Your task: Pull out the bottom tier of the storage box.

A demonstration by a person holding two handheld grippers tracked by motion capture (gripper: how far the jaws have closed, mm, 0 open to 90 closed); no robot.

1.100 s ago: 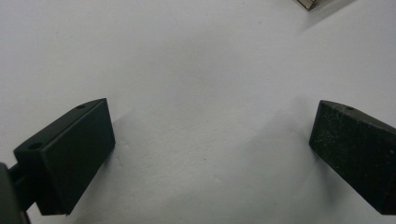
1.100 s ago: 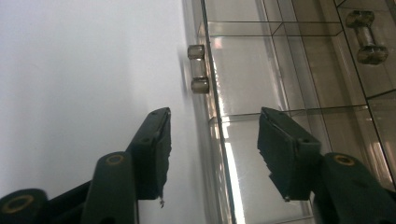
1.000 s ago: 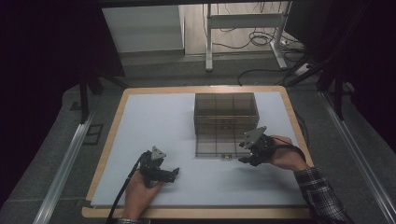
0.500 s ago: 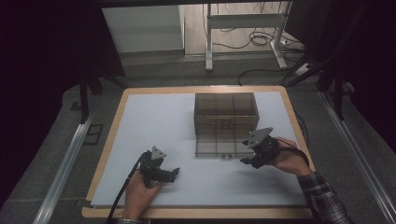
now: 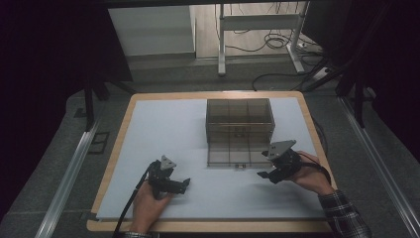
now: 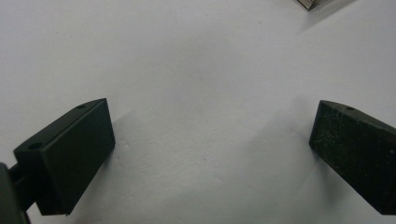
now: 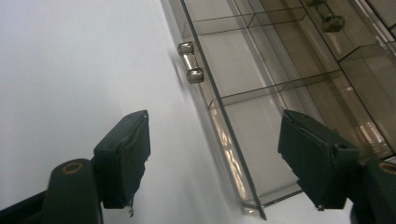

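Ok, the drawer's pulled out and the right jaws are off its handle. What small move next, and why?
Probably draw the right gripper straight back from the drawer. Its jaws have just been opening and grip nothing, yet the drawer's front wall runs between them, with the handle just ahead. Backing off first should avoid nudging the drawer.

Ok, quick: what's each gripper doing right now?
Left gripper: open, nothing between its jaws.
Right gripper: open, jaws just widening, holding nothing, beside the pulled-out drawer.
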